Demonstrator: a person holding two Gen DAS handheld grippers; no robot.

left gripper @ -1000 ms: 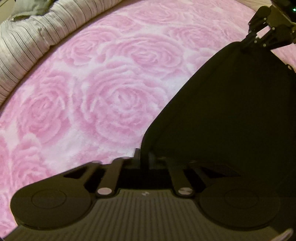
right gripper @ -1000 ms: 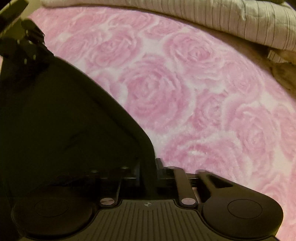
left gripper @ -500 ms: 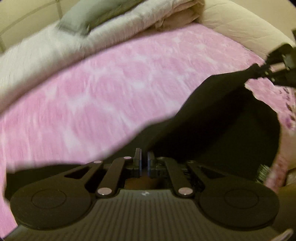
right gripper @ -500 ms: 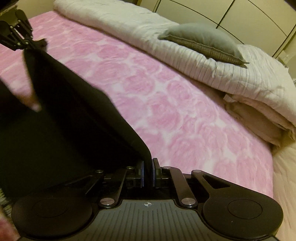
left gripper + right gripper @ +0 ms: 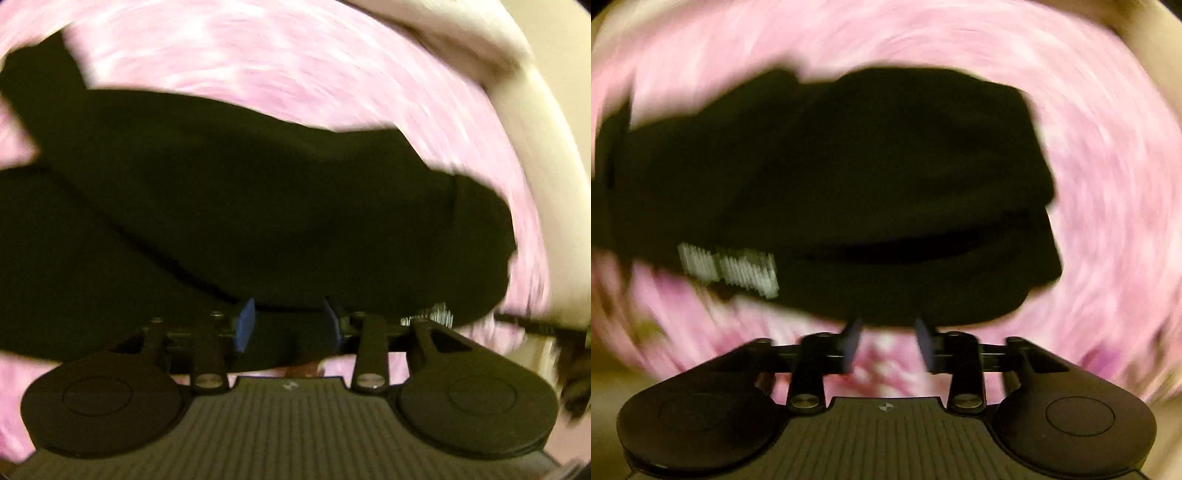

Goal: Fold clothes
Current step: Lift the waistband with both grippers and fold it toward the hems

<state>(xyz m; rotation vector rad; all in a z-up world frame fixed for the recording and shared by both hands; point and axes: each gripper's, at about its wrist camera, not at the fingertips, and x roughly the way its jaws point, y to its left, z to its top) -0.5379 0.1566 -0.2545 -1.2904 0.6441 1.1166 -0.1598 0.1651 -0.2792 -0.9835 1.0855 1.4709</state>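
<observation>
Looking down through both wrist cameras, I see heavy motion blur, so fine detail is lost. My left hand-held gripper has its jaws spread, having just been opening; the blue pads stand apart with the black garment running across the gap between them, and I cannot see either pad pressing on the cloth. My right hand-held gripper is likewise spread, its jaws also just opened; between its pads only the pink bedding shows, and the black garment lies just beyond the fingertips, its near edge meeting their tips in the picture.

That garment rests in a loosely folded heap on the pink rose-patterned blanket, layers lying one over another. A small white label or print shows on its left edge in the right view; I cannot read it. In the left view a pale quilt runs along the upper right edge of the bed. Blurred dark hardware sits at the far right of the left view; I cannot tell what it is.
</observation>
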